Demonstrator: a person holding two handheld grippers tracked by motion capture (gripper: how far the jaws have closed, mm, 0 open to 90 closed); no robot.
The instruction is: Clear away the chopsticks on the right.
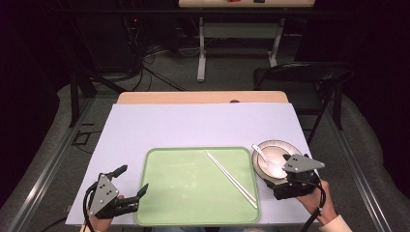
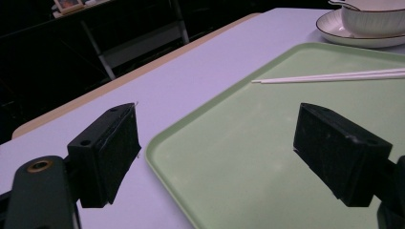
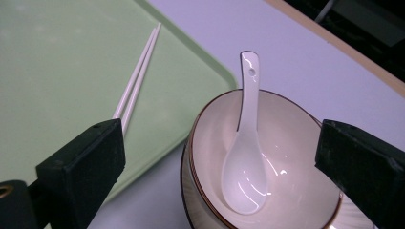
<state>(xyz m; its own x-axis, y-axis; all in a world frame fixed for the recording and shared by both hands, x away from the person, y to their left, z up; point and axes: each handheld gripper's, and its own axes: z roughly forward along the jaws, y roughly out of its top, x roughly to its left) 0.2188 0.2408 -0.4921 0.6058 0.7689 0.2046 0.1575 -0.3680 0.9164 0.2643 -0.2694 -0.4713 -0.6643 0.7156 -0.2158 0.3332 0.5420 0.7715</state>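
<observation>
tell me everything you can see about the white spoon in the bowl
The spoon is a glossy white soup spoon, ceramic by its look, with a deep oval scoop and a short flat handle pierced by a small hole near its tip. It lies in the bowl, scoop down on the inside, handle leaning on the rim and sticking out past it. It looks clean and empty. The right gripper hovers over it with jaws wide open, touching nothing.
</observation>
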